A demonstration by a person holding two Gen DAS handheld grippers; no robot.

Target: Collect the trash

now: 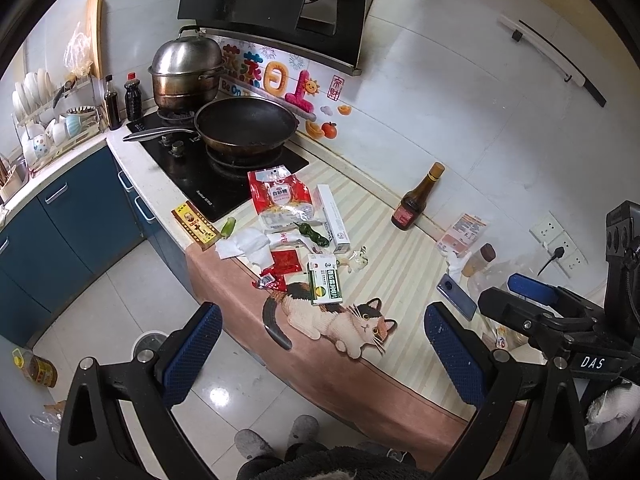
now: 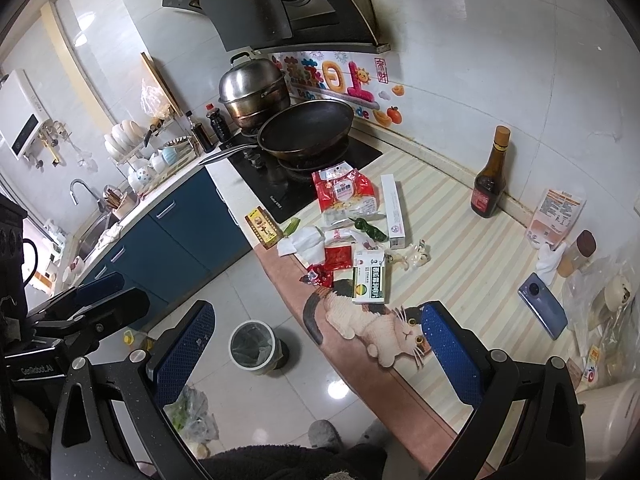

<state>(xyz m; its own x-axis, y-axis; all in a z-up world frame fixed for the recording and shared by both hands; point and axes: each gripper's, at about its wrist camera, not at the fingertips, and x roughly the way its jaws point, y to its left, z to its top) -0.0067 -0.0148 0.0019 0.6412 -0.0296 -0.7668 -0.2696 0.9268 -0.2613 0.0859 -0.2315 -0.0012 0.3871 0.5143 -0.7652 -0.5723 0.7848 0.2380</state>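
**Both hand-held grippers wide open above the desk edge**

I hold my left hand-held gripper (image 1: 322, 356) over the near edge of the desk (image 1: 400, 264), and its two blue fingers (image 1: 192, 356) are spread wide with nothing between them. My right hand-held gripper (image 2: 316, 354) is wide open too and holds nothing. In the left view it shows at 3 o'clock, beside the left one.

The trash lies in one loose heap on the striped mat, at about 12 o'clock from the left gripper. A green box (image 1: 325, 285) lies nearest to me, partly on the cat picture (image 1: 344, 320). Just beyond it, toward 11 o'clock, are a red sachet (image 1: 285, 261) and a torn red wrapper (image 1: 271, 282) at the mat's edge. Crumpled tissue (image 1: 246, 245) is at 10 o'clock from the box, with a small green pepper piece (image 1: 228, 227) and a yellow box (image 1: 195, 225) just beside it. A dark green pepper (image 1: 314, 234) lies between the tissue and a long white box (image 1: 334, 216). A red sugar bag (image 1: 280, 200) lies farther back and touches the stove (image 1: 188, 172). A clear wrapper (image 1: 354, 259) lies at 3 o'clock from the sachet.

In the right view the bin (image 2: 253, 346) stands on the floor (image 2: 280, 308) at 11 o'clock from my right gripper, near the desk front, with a bag liner inside. A phone (image 2: 542, 306) lies on the mat at 2 o'clock, and a brown bottle (image 2: 490, 184) stands upright by the wall.
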